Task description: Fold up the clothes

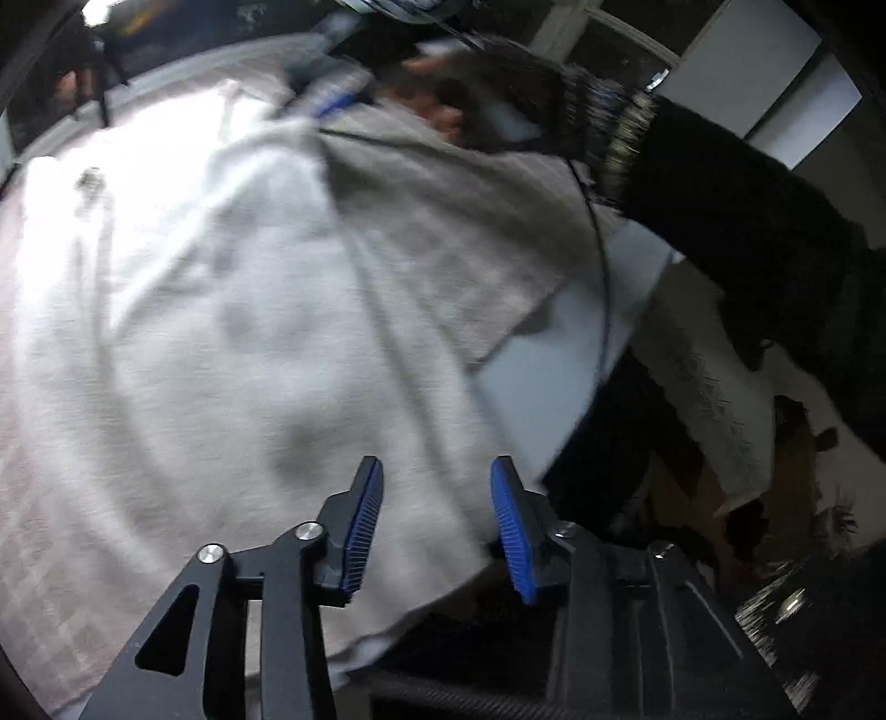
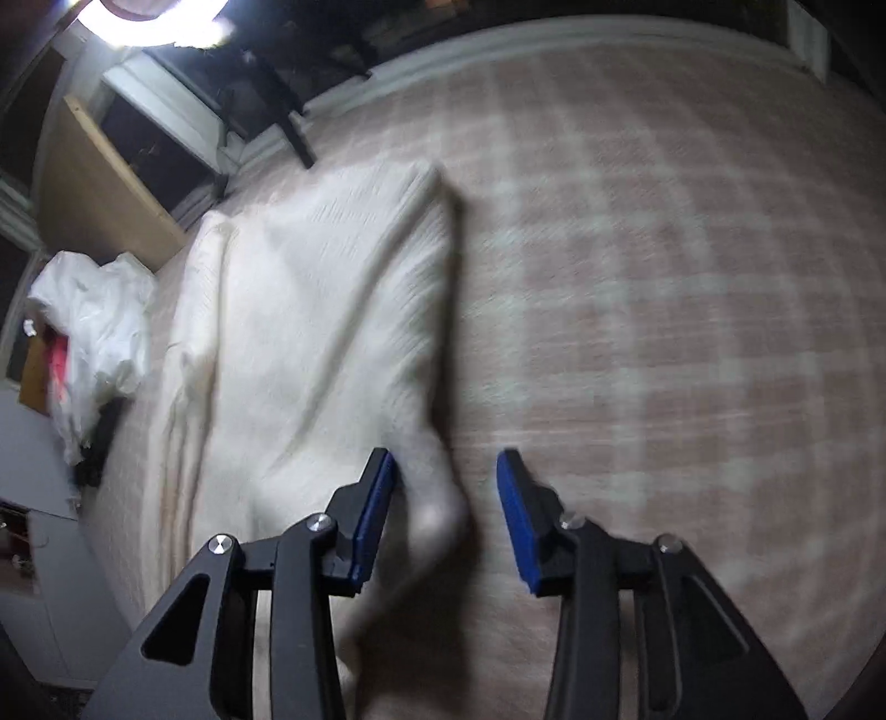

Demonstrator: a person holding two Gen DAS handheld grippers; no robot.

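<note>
A white knitted garment (image 1: 221,332) lies spread on a bed with a pink checked cover (image 1: 470,249). My left gripper (image 1: 437,498) hovers open over the garment's near edge, close to the bed's side, with nothing pressed between its blue pads. In the right wrist view the same garment (image 2: 332,310) lies folded lengthwise on the checked cover (image 2: 664,277). My right gripper (image 2: 448,498) is open, and a raised corner of the cloth stands between its fingers, close to the left pad (image 2: 376,515). A hand in a dark sleeve (image 1: 720,194) reaches over the far part of the garment.
The bed's pale side (image 1: 554,387) drops to a dark, cluttered floor on the right. Beyond the bed stand a white plastic bag (image 2: 94,315), a wooden board (image 2: 94,188) and dark furniture legs (image 2: 293,127). A bright lamp (image 2: 149,16) glares at the top.
</note>
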